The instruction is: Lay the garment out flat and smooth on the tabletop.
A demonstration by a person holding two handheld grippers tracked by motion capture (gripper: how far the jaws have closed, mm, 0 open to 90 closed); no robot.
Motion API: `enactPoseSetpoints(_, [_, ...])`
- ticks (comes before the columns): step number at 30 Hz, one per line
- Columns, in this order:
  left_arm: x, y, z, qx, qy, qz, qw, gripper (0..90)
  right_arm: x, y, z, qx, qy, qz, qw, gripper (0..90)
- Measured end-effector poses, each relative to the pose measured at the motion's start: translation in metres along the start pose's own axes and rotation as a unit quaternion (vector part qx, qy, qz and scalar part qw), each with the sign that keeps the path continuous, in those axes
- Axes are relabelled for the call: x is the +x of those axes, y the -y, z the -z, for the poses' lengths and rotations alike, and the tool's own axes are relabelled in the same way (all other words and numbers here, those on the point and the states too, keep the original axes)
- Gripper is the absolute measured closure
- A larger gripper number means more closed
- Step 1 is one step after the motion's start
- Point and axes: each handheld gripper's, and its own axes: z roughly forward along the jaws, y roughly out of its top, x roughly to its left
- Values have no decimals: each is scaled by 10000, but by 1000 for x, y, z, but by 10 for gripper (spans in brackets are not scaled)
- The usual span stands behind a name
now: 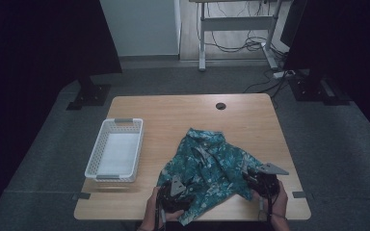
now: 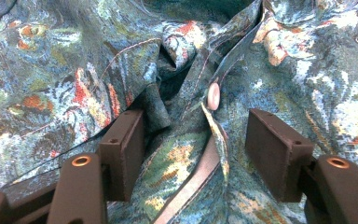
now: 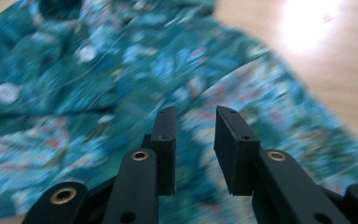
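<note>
A teal flower-print shirt point(image 1: 207, 159) lies crumpled on the wooden table point(image 1: 173, 115), toward its front right. My left gripper point(image 1: 188, 186) rests on the shirt's near left corner. In the left gripper view its jaws point(image 2: 196, 126) stand wide apart over the cloth point(image 2: 74, 70), with a fold of the button strip and a pale pink button point(image 2: 213, 96) lying loosely between them, not pinched. My right gripper point(image 1: 249, 176) hovers at the shirt's right edge. In the right gripper view it point(image 3: 196, 116) is open a narrow gap with nothing between the pads, above the blurred shirt point(image 3: 98, 93).
A white plastic basket point(image 1: 96, 159) stands on the left of the table. A round cable hole point(image 1: 220, 106) sits near the far edge. Bare wood lies between basket and shirt. Desk legs and cables are on the floor beyond.
</note>
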Motion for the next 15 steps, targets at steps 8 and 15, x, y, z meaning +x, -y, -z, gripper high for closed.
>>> enactPoseSetpoints(8, [0,0,0,-1,0,2,10000,376,15,16,-7,259,-250,19,9993,634])
enactPoseSetpoints(15, [0,0,0,10,4,1,10000,376,13,20,-8,476,-175,-59,9987,621])
